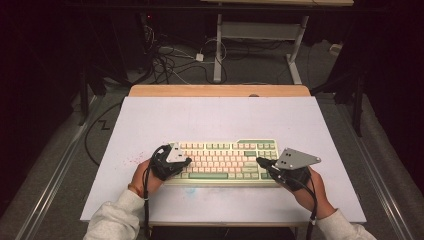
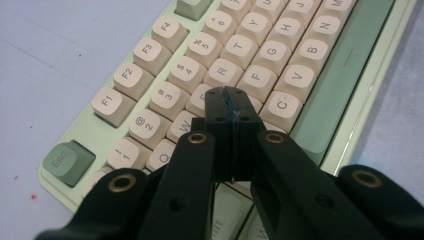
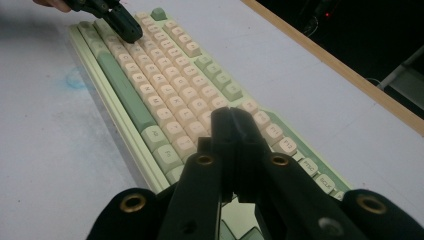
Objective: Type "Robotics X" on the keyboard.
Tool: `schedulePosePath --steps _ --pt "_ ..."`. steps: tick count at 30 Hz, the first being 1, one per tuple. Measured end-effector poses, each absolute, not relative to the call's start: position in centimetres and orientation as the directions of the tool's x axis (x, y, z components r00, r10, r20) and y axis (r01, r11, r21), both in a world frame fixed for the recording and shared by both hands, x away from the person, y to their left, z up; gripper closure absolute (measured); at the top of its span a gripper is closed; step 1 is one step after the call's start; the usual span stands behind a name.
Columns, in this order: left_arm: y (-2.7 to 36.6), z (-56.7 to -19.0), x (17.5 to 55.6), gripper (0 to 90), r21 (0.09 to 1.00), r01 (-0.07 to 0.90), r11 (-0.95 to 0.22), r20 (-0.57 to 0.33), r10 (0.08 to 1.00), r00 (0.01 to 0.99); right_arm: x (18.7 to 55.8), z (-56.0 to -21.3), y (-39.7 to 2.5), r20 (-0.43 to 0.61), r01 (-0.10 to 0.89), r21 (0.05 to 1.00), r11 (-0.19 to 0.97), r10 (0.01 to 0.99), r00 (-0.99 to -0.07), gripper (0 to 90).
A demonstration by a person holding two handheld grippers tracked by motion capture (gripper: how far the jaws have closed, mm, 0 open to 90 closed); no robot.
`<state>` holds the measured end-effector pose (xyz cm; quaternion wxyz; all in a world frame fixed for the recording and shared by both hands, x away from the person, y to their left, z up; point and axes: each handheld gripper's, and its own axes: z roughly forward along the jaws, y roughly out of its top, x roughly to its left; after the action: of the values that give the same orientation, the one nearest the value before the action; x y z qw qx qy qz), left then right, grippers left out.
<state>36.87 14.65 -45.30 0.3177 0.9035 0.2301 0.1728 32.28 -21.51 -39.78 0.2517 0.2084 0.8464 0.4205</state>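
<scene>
A pale green keyboard [image 1: 225,159] with cream and green keys lies near the table's front edge. My left gripper [image 1: 186,161] hovers over its left end, jaws pressed together with nothing between them; in the left gripper view its tips [image 2: 229,95] sit above the keys near D and E on the keyboard [image 2: 260,65]. My right gripper [image 1: 260,161] is over the keyboard's right end, also shut and empty; its tips [image 3: 231,114] point along the keyboard [image 3: 165,95]. Far off in the right gripper view, the left gripper [image 3: 131,31] rests over the keys.
The white table top [image 1: 215,117] has a wooden strip [image 1: 220,90] along its far edge. Small red specks [image 1: 131,160] and a faint blue smudge [image 1: 191,190] mark the surface. Beyond the table are cables and a desk frame [image 1: 257,45] on the floor.
</scene>
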Motion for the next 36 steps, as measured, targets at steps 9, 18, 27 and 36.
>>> schedulePosePath --steps 9,18,27,36 --pt "14.5 -45.0 36.5 87.5 0.67 0.289 -0.683 0.18 0.528 0.83 32.3 -39.7 -21.6 -0.25 0.14 0.818 0.559 0.563 -0.788 90.0" --pt "14.8 -44.1 36.2 87.4 0.696 0.271 -0.665 0.193 0.537 0.821 32.2 -39.6 -21.6 -0.252 0.131 0.82 0.557 0.558 -0.791 90.0" --pt "15.0 -43.3 35.8 87.4 0.72 0.248 -0.648 0.207 0.541 0.815 32.1 -39.6 -21.6 -0.253 0.125 0.824 0.552 0.557 -0.791 90.0" --pt "15.0 -42.8 35.4 87.3 0.73 0.227 -0.645 0.223 0.538 0.813 32.1 -39.6 -21.6 -0.252 0.126 0.824 0.552 0.557 -0.791 90.0"
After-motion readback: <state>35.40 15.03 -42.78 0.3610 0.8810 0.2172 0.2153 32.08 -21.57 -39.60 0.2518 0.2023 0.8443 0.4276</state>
